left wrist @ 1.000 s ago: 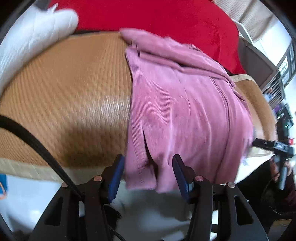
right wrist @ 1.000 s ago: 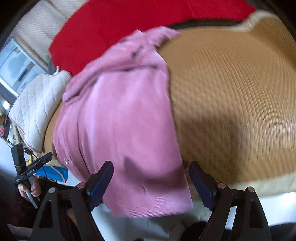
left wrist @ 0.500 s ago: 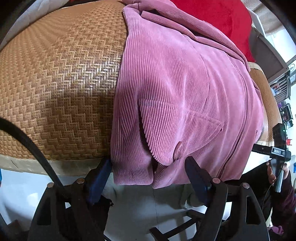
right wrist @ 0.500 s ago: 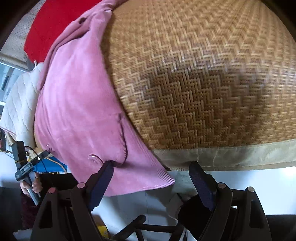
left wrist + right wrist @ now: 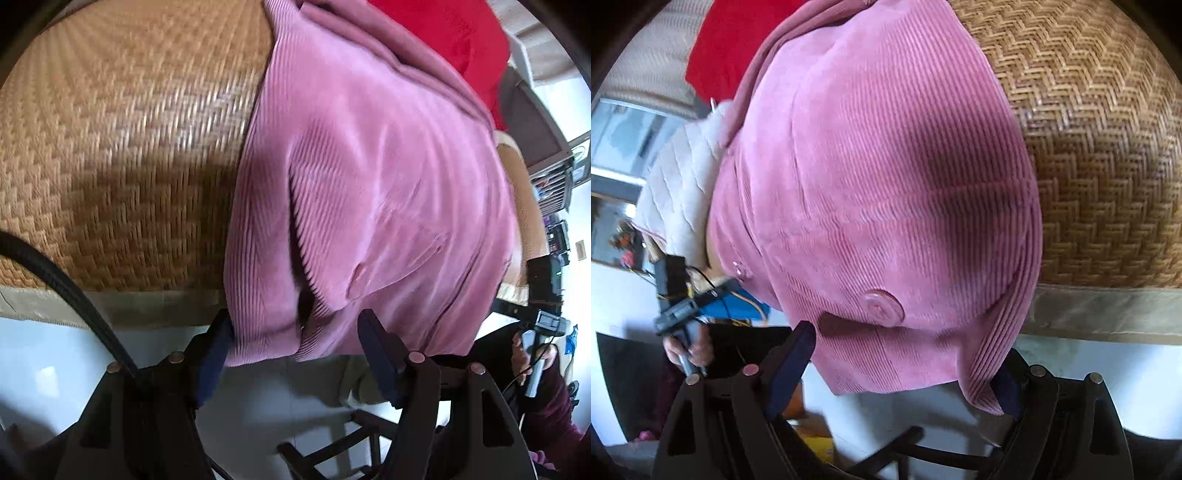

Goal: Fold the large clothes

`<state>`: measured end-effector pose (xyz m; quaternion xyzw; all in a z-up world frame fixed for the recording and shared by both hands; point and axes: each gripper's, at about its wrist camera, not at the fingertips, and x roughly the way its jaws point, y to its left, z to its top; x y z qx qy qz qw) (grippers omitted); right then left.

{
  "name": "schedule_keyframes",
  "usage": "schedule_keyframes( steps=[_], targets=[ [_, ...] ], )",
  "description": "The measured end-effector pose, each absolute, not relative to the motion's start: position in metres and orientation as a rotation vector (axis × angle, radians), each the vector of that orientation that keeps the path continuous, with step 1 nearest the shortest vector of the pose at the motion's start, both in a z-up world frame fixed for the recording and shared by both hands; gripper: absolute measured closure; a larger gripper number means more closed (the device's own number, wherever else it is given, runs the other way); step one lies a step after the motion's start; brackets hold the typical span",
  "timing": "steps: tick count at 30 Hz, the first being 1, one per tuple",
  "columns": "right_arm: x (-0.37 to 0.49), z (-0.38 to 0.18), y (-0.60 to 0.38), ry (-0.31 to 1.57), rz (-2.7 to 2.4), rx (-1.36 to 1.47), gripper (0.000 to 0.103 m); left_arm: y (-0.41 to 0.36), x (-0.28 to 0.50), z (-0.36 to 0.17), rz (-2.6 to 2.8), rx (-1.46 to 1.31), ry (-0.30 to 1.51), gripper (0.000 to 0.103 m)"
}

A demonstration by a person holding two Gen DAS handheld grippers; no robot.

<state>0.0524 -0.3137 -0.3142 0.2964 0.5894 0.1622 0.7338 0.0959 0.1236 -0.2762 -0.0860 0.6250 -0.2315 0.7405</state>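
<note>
The pink corduroy shirt [image 5: 369, 184] lies spread on a woven mat [image 5: 122, 155], its near hem hanging over the mat's edge toward both grippers. The left gripper [image 5: 295, 354] is open, its jaws standing wide to either side of the hem's left corner, with the cloth drooping between them just ahead of the fingertips. The right gripper [image 5: 897, 373] is open as well, and the hem's right corner hangs between its jaws, the folded edge brushing or lying close against the right-hand finger; a large pink button [image 5: 882, 304] sits just ahead of the gap. The step in hand looks like taking both bottom corners before carrying the hem up toward the collar. To do it well, each gripper should probably slide a little further forward so the pads bite past the thick hem seam and catch every layer, not just the top flap, and the right one should avoid closing on the button, which could let the cloth slip. Closing both at matching depth would keep the fold line straight, and the lift should likely be level so the ribbed fabric does not drag and bunch on the rough mat. A red cloth [image 5: 454, 40] lies far ahead, beyond the collar. No brand, label or writing can be read here.
</note>
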Motion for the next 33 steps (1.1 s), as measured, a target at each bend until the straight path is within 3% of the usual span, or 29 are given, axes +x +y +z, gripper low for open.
schedule_keyframes(
  steps=[1,2,3,5,9,12,14,15,16,17,18,19,20,21,22,23,25,26,27,28,33],
  targets=[
    [0.053,-0.314,-0.311,1.297,0.345,0.632,0.019,0.122,0.095,-0.278,-0.503,-0.173,1.373,0.035],
    [0.053,-0.312,-0.308,1.296,0.339,0.615,0.029,0.12,0.093,-0.279,-0.505,-0.161,1.372,0.037],
    [0.053,-0.31,-0.304,1.299,0.33,0.579,0.045,0.119,0.092,-0.281,-0.508,-0.159,1.371,0.043],
    [0.055,-0.304,-0.294,1.312,0.3,0.503,0.072,0.115,0.085,-0.287,-0.508,-0.163,1.377,0.073],
    [0.047,-0.29,-0.283,1.272,0.326,0.488,0.08,0.114,0.074,-0.295,-0.524,-0.192,1.368,0.088],
    [0.039,-0.278,-0.278,1.233,0.358,0.489,0.08,0.111,0.069,-0.295,-0.546,-0.185,1.357,0.088],
    [0.038,-0.281,-0.282,1.238,0.346,0.49,0.08,0.106,0.069,-0.299,-0.514,-0.165,1.368,0.082],
    [0.04,-0.285,-0.284,1.249,0.34,0.488,0.08,0.101,0.071,-0.303,-0.501,-0.162,1.384,0.064],
    [0.041,-0.289,-0.282,1.263,0.344,0.49,0.08,0.099,0.071,-0.308,-0.483,-0.152,1.405,0.041],
    [0.046,-0.294,-0.282,1.28,0.343,0.506,0.076,0.099,0.073,-0.309,-0.466,-0.141,1.414,0.032],
    [0.049,-0.298,-0.285,1.297,0.328,0.538,0.075,0.096,0.072,-0.312,-0.452,-0.129,1.416,0.032],
    [0.055,-0.301,-0.285,1.313,0.325,0.579,0.072,0.094,0.072,-0.314,-0.45,-0.124,1.416,0.033],
    [0.057,-0.304,-0.286,1.326,0.326,0.607,0.056,0.091,0.073,-0.316,-0.454,-0.128,1.417,0.035],
    [0.055,-0.302,-0.289,1.333,0.325,0.631,0.03,0.09,0.072,-0.317,-0.462,-0.134,1.414,0.042],
    [0.056,-0.304,-0.292,1.33,0.313,0.677,0.022,0.088,0.072,-0.318,-0.474,-0.14,1.411,0.063],
    [0.056,-0.303,-0.301,1.311,0.307,0.704,0.02,0.083,0.073,-0.318,-0.488,-0.145,1.412,0.076],
    [0.055,-0.301,-0.298,1.273,0.356,0.7,0.024,0.08,0.073,-0.314,-0.513,-0.145,1.4,0.092],
    [0.055,-0.297,-0.293,1.277,0.368,0.653,0.041,0.077,0.07,-0.312,-0.532,-0.142,1.391,0.092],
    [0.054,-0.294,-0.288,1.286,0.37,0.606,0.076,0.074,0.066,-0.308,-0.556,-0.141,1.379,0.094],
    [0.053,-0.289,-0.282,1.299,0.371,0.547,0.085,0.07,0.062,-0.302,-0.595,-0.152,1.362,0.095],
    [0.053,-0.243,-0.277,1.194,0.422,0.522,0.093,0.066,0.042,-0.254,-0.801,-0.289,1.226,0.095]
  ],
)
